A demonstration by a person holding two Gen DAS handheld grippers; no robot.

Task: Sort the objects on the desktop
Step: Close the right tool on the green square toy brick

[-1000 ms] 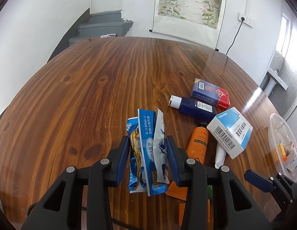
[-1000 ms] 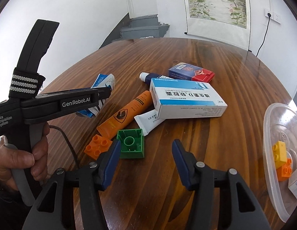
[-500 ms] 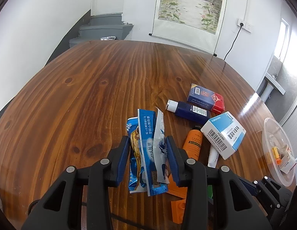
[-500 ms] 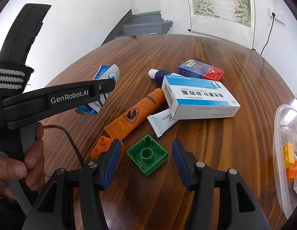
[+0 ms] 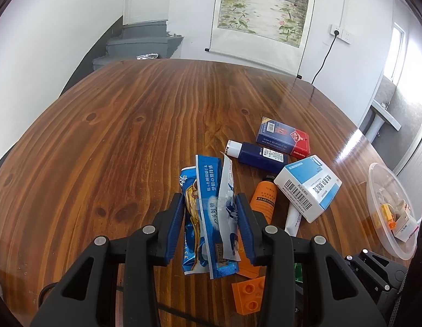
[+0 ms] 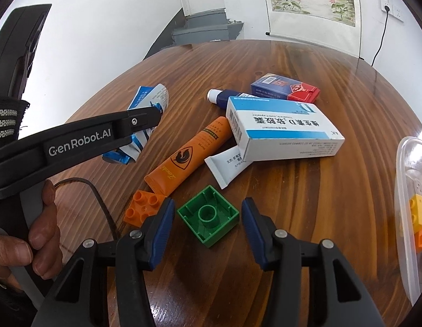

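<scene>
My left gripper [image 5: 210, 218] is shut on a bunch of blue and white sachets [image 5: 208, 207] and holds them over the wooden table [image 5: 115, 150]. My right gripper [image 6: 208, 219] is open, its jaws on either side of an upturned green brick [image 6: 208, 215] on the table. An orange brick [image 6: 141, 209] lies just left of it, beside an orange tube [image 6: 193, 154]. A clear plastic bowl [image 6: 407, 204] at the right edge holds a yellow brick [image 6: 418, 209] and an orange one.
A white and blue medicine box [image 6: 281, 130] lies over a white tube [image 6: 224, 166]. Behind it are a dark blue bottle [image 6: 224, 96] and a blue and red box [image 6: 285, 90]. The left gripper's body [image 6: 74, 141] reaches in from the left of the right wrist view.
My right gripper has moved forward, so the green brick now sits between its open jaws. My left gripper has lifted a little with the sachets still held.
</scene>
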